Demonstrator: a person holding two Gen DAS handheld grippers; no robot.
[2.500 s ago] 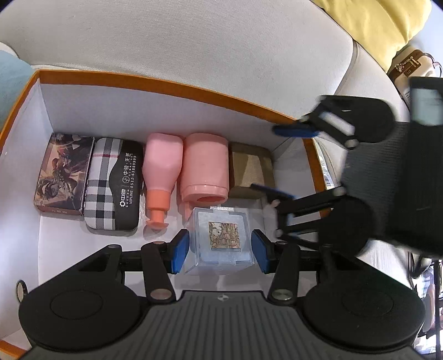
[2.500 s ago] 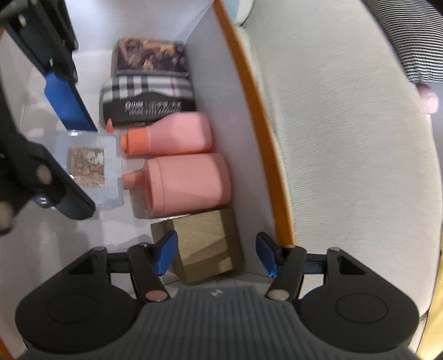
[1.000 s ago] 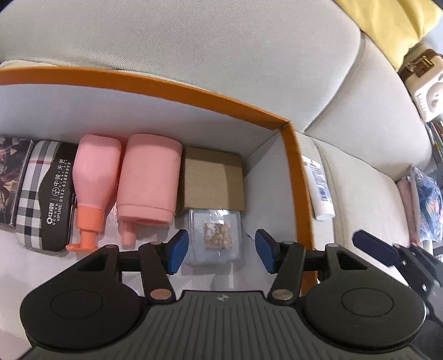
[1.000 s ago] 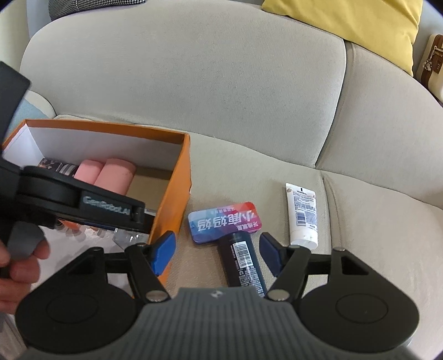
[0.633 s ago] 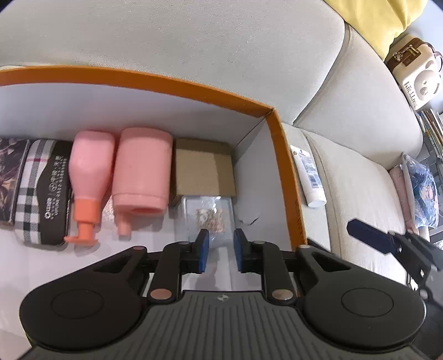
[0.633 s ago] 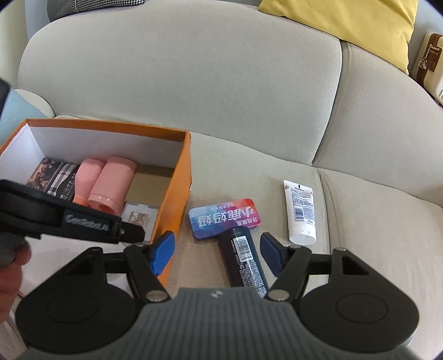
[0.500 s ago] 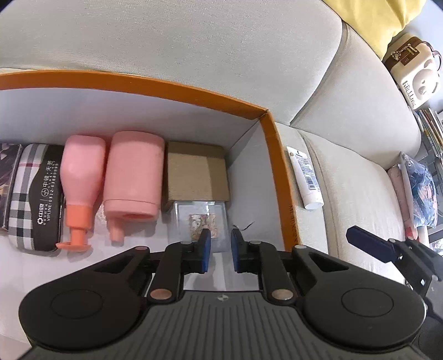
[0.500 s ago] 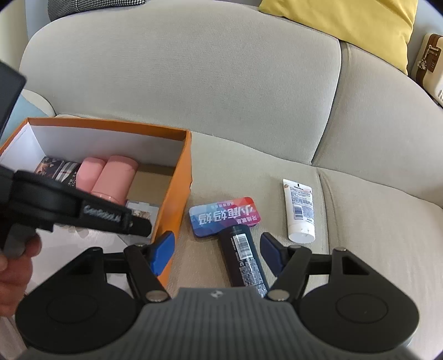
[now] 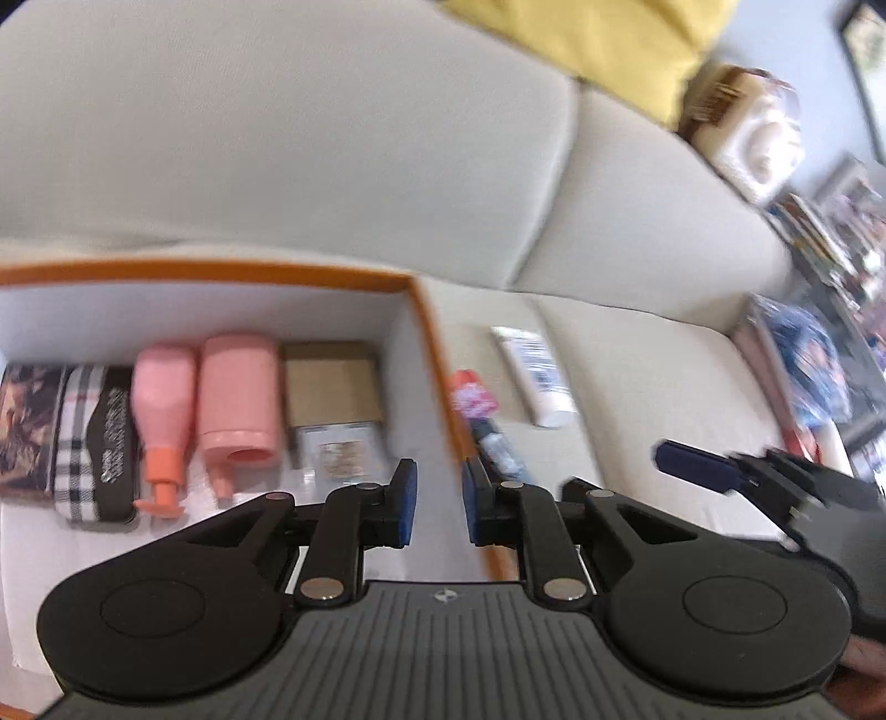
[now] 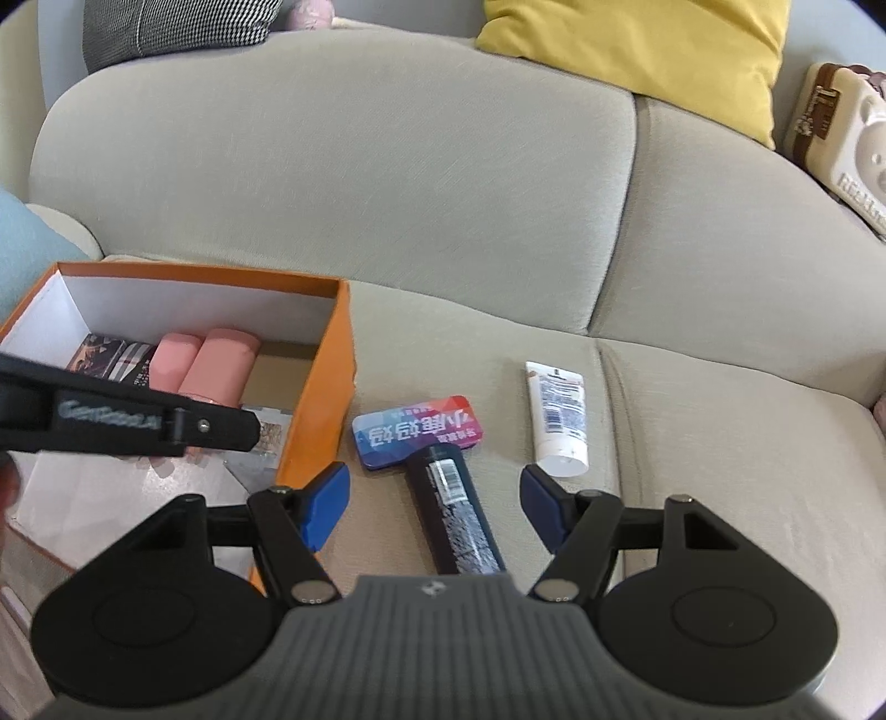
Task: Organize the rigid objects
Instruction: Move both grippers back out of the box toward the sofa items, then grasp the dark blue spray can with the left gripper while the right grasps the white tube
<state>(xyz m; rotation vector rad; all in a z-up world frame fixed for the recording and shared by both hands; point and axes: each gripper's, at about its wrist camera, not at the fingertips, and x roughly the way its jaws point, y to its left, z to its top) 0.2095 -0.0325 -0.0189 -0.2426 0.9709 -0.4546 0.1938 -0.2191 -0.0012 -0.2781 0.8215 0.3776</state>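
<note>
An orange box [image 9: 426, 354] [image 10: 326, 360] sits on the sofa seat. It holds a row of a patterned box [image 9: 25, 421], a plaid case [image 9: 94, 437], a pink pump bottle [image 9: 163, 404], a pink bottle [image 9: 238, 393] and a cardboard box [image 9: 332, 382], with a clear box [image 9: 338, 448] in front. My left gripper [image 9: 437, 501] [image 10: 243, 429] hovers shut and empty above the box's right wall. Right of the box lie a red-blue tin [image 10: 421, 429], a black bottle [image 10: 454, 509] and a white tube [image 10: 556, 415]. My right gripper [image 10: 434, 501] is open astride the black bottle.
The grey sofa backrest [image 10: 360, 166] rises behind the box. On it lean a yellow cushion [image 10: 637, 39] and a houndstooth cushion [image 10: 177, 22]. A cream bear-shaped case [image 10: 841, 133] stands at the far right, and a blue cushion [image 10: 22, 249] lies left of the box.
My left gripper let go of the clear box, shut empty, then rose and swung right toward the box wall. My right gripper left the box and moved over the black bottle.
</note>
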